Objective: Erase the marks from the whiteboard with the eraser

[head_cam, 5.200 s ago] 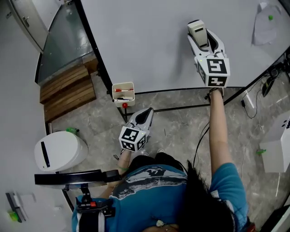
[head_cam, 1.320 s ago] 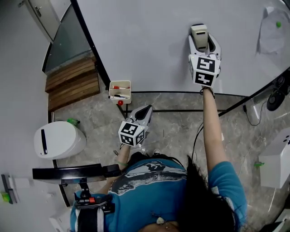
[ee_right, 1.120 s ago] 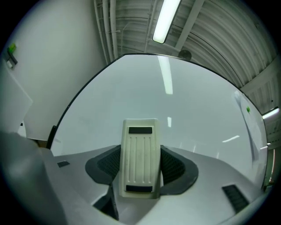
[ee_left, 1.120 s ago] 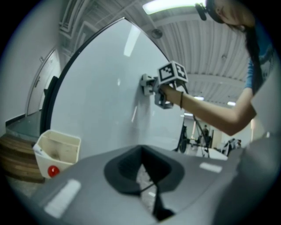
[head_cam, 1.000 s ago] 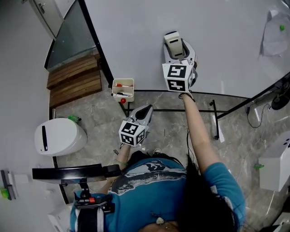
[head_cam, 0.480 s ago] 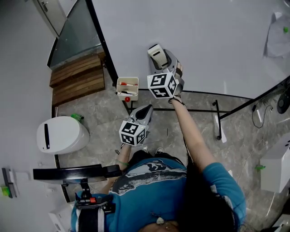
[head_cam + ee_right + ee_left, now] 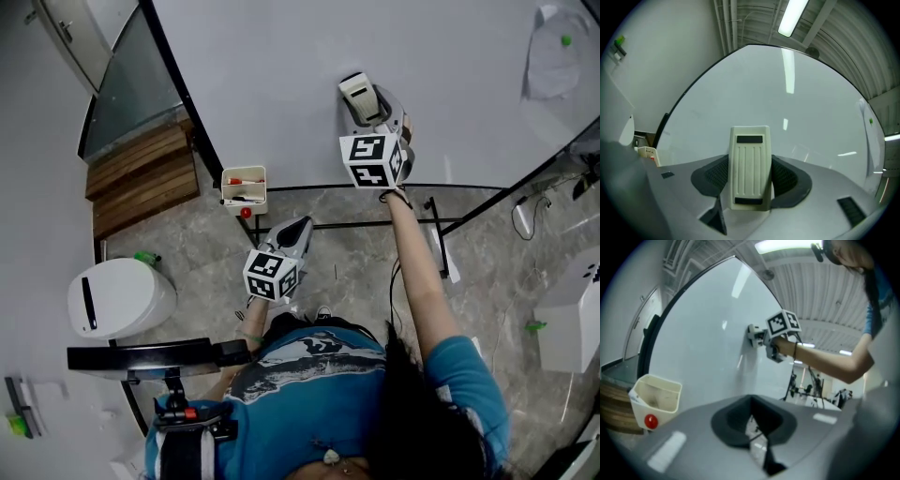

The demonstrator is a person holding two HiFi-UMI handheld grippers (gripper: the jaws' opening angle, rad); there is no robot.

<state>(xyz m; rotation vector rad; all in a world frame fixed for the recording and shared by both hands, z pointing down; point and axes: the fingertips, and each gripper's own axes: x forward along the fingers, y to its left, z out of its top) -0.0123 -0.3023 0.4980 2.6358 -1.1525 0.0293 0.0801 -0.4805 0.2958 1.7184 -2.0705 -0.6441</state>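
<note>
Eraser sits clamped between the jaws of the right hand-held gripper, which presses it against the whiteboard low down, above the bottom frame. The left hand-held gripper hangs well apart below the board, jaws drawn together with nothing between them, and takes no part.

Step in hand, as judged: wiping. To do it well, the eraser's face should lie flat on the board with even pressure, strokes should overlap, and the clamp must hold firm so the eraser does not twist in the jaws. A tilted eraser would wipe with one edge only.

Eraser condition: cream plastic back, ribbed lengthwise, with a dark strip at each end. It stands lengthwise between the jaws. Its wiping face is turned to the board and cannot be seen.

Board surface: pale and glossy, with ceiling-light reflections. No marks are discernible in any view.
</note>
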